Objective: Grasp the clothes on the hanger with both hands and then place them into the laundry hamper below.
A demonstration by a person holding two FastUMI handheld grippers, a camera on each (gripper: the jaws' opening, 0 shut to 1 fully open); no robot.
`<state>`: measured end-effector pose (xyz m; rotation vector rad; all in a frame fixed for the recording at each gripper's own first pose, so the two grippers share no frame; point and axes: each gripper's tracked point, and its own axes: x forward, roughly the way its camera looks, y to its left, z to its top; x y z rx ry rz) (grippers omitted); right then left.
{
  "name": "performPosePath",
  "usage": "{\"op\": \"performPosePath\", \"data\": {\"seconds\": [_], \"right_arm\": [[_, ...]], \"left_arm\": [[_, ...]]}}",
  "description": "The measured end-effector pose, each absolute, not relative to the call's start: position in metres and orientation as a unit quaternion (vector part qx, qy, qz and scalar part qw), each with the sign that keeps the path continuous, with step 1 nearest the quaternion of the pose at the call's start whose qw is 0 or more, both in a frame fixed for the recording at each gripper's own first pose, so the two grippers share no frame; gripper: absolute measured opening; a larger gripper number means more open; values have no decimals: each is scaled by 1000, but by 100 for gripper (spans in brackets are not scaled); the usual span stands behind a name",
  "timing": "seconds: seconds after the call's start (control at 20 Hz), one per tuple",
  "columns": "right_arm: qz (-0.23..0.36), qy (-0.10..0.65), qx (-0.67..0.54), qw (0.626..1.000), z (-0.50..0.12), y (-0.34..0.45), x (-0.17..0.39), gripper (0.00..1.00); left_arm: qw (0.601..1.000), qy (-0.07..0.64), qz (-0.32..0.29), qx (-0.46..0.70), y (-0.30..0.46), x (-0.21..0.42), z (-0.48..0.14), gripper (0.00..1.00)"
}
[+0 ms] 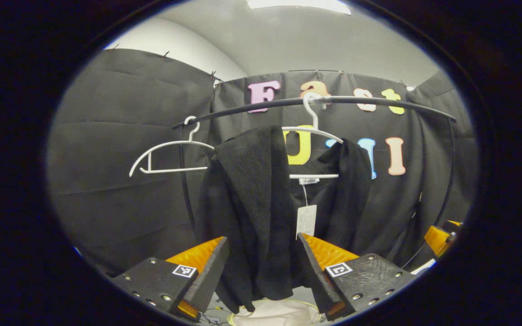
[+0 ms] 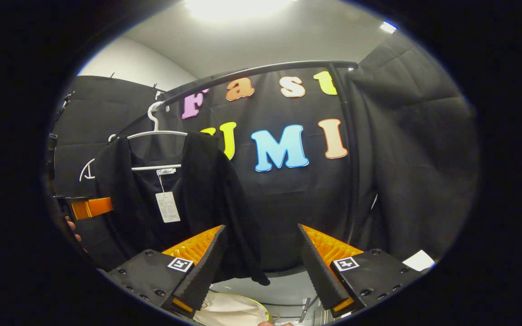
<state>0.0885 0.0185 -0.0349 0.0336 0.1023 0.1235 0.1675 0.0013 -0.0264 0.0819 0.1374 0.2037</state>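
A black garment [image 1: 252,190] hangs on a white hanger [image 1: 315,131] from a black rail [image 1: 356,100], with a paper tag [image 1: 306,219] at its neck. My left gripper [image 1: 263,256] is open and close in front of it; the garment's left side hangs between the wide-apart fingers. In the right gripper view the garment [image 2: 197,190] hangs left of centre on its hanger [image 2: 157,133]. My right gripper [image 2: 261,256] is open, with the garment's right sleeve just ahead of its left finger [image 2: 202,262]. The white hamper [image 1: 274,314] [image 2: 229,312] sits below.
An empty white hanger [image 1: 170,156] hangs on the rail to the left of the garment. The rail's upright post [image 2: 349,172] stands to the right. The other gripper [image 2: 86,206] and a hand [image 2: 75,233] show at the far left; the right gripper [image 1: 440,237] shows at the far right.
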Motion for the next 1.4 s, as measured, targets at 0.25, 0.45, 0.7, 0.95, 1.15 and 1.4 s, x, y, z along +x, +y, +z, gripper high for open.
{"op": "performPosePath", "data": {"seconds": [0.25, 0.45, 0.7, 0.95, 1.15, 1.4], "right_arm": [[100, 61, 18, 993, -44, 27, 119, 96], [130, 68, 9, 989, -52, 32, 138, 96], [161, 82, 20, 983, -63, 41, 166, 96], [191, 92, 22, 977, -72, 53, 183, 96], [213, 97, 23, 972, -75, 64, 188, 93], [250, 132, 28, 959, -96, 81, 186, 96]], "left_arm": [[988, 61, 138, 34, 5, 203, -22, 88], [985, 52, 158, 35, 5, 229, -19, 88], [981, 37, 185, 35, 5, 256, -14, 88], [974, 35, 220, 34, 15, 271, -14, 87], [968, 35, 246, 37, 28, 275, -12, 76], [971, 41, 235, 20, 25, 265, -11, 21]]}}
